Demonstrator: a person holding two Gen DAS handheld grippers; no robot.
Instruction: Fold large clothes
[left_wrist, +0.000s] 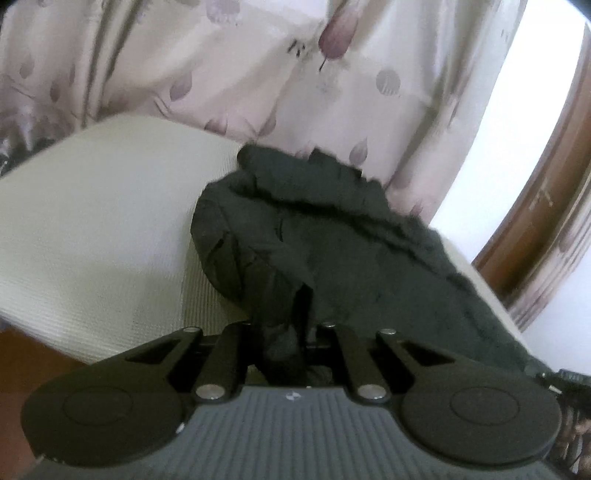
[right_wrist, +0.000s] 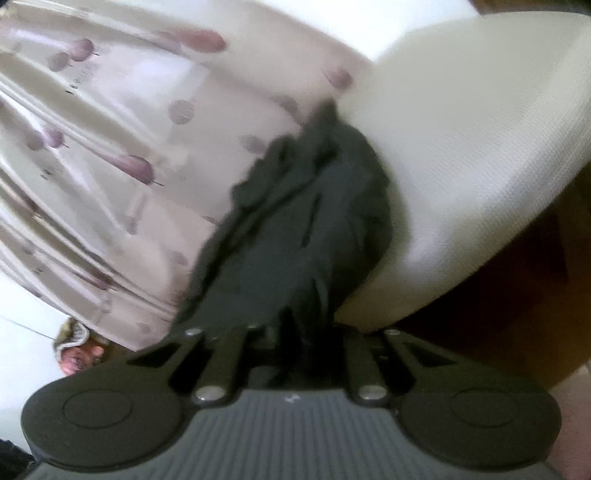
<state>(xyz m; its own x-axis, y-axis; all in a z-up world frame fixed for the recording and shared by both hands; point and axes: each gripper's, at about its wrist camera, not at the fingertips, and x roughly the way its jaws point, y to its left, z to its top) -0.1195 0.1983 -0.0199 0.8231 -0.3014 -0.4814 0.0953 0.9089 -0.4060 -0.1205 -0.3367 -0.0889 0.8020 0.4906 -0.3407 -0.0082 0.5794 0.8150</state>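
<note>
**Curtained corner, dark garment bunched on a pale bed**

Patterned curtain (left_wrist: 258, 66) hangs behind a pale ribbed mattress (left_wrist: 92, 221), and the dark garment (left_wrist: 314, 229) lies heaped across its far edge, trailing from there down to both of your tools.

Your left gripper (left_wrist: 291, 332) is drawn together on a twisted fold of the cloth; you can see fabric running down between its fingers. Your right gripper (right_wrist: 295, 328) is likewise pinched tight on a gathered bunch of the same dark garment (right_wrist: 295, 221), which stretches away from it toward the mattress (right_wrist: 461, 147) edge. Both views are blurred, so you cannot tell which part of the garment each claw has caught, whether hem, cuff or shoulder.

Judge the cloth as soft and limp with some bulk: it slumps in thick wrinkles and holds no shape of its own, so it will sag between your two holds. It looks matte, not slippery, and nothing about it is fragile. Being large, it probably has some weight and may drag on the cover.

Each pinch is on a rope-like wad. For a clean fold, you want to hold two matching corners or the shoulder seams, well apart, so the body hangs flat between them.
</note>
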